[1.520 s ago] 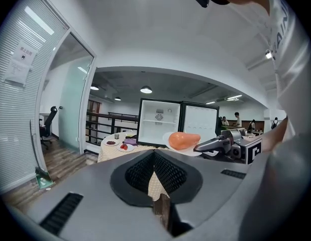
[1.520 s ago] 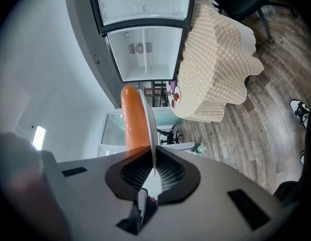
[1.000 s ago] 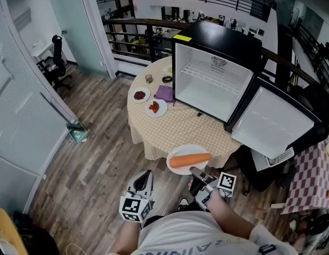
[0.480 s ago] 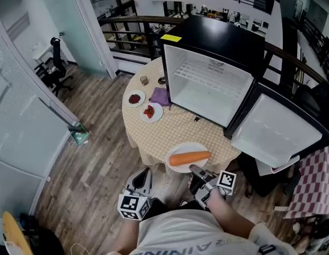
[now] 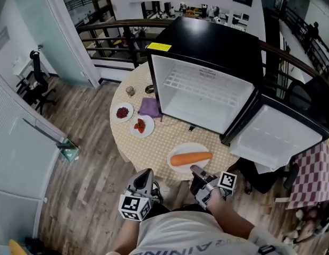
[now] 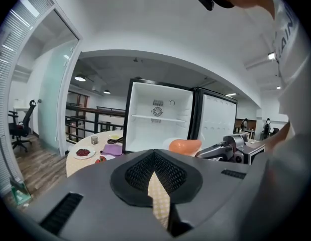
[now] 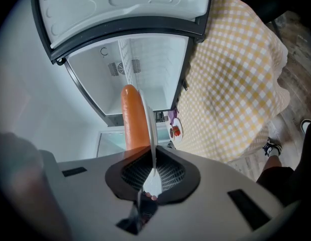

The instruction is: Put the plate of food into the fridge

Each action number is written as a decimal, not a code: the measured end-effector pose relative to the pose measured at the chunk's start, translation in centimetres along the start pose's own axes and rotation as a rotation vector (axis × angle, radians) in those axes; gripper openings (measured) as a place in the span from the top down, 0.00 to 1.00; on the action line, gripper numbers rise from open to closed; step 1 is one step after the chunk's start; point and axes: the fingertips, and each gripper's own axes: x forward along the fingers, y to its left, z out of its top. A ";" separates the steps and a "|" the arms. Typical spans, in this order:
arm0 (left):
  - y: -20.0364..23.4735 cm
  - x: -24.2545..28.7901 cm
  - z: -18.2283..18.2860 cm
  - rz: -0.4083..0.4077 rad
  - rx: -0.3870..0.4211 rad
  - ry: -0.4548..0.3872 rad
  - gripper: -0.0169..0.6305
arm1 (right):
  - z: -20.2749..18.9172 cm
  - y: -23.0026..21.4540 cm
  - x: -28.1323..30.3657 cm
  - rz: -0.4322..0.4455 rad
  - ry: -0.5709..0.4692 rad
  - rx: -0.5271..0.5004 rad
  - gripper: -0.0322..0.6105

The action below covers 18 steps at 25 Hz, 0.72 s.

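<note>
The right gripper (image 5: pixel 195 170) grasps the plate (image 5: pixel 186 148) by its near rim, the carrot (image 5: pixel 191 159) lying crosswise. The open fridge (image 5: pixel 201 92) stands beyond, up-frame. The left gripper (image 5: pixel 144 177) is clenched, empty.

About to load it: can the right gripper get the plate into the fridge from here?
Probably yes. The right gripper holds the plate by its rim, the fridge has its door wide open, and the space under its wire shelf looks empty; nothing tall stands on the table between.
</note>
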 end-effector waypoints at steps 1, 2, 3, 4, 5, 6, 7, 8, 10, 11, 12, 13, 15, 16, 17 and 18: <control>0.6 0.9 0.3 -0.021 0.008 0.000 0.96 | 0.3 0.2 0.8 0.004 -0.016 0.000 0.89; 1.3 1.8 0.7 -0.042 0.018 -0.001 0.96 | 0.6 0.4 1.6 0.008 -0.034 0.002 0.89; 1.9 2.6 1.1 -0.063 0.028 -0.001 0.96 | 0.9 0.6 2.4 0.012 -0.051 0.002 0.89; 2.6 3.4 1.4 -0.083 0.035 0.000 0.96 | 1.2 0.8 3.1 0.015 -0.068 0.001 0.89; 3.3 4.2 1.7 -0.101 0.040 0.001 0.96 | 1.4 1.0 3.8 0.018 -0.083 0.000 0.89; 4.0 4.9 1.9 -0.116 0.042 0.002 0.96 | 1.7 1.3 4.5 0.022 -0.099 -0.002 0.89; 4.6 5.5 2.2 -0.131 0.042 0.003 0.96 | 2.0 1.6 5.0 0.025 -0.113 -0.005 0.89; 5.2 6.0 2.5 -0.145 0.042 0.003 0.96 | 2.3 2.0 5.5 0.028 -0.128 -0.007 0.89; 6.2 6.8 3.2 -0.174 0.043 0.003 0.96 | 2.5 2.5 6.3 0.027 -0.157 -0.010 0.89; 6.7 7.2 3.5 -0.190 0.044 0.003 0.96 | 2.5 2.6 6.7 0.025 -0.174 -0.010 0.89; 7.2 7.6 3.7 -0.206 0.045 0.003 0.96 | 2.6 2.7 7.1 0.023 -0.190 -0.011 0.89; 7.7 8.1 3.9 -0.224 0.046 0.004 0.96 | 2.7 2.8 7.5 0.021 -0.207 -0.013 0.89; 8.4 8.8 4.2 -0.263 0.049 0.009 0.96 | 2.8 3.0 8.2 0.024 -0.239 -0.014 0.89; 8.7 9.0 4.3 -0.283 0.052 0.012 0.96 | 2.7 3.2 8.5 0.030 -0.255 -0.009 0.89; 9.0 9.2 4.4 -0.303 0.055 0.014 0.96 | 2.6 3.4 8.8 0.038 -0.272 0.000 0.89; 9.2 9.4 4.5 -0.321 0.058 0.016 0.96 | 2.5 3.6 9.0 0.046 -0.289 0.010 0.89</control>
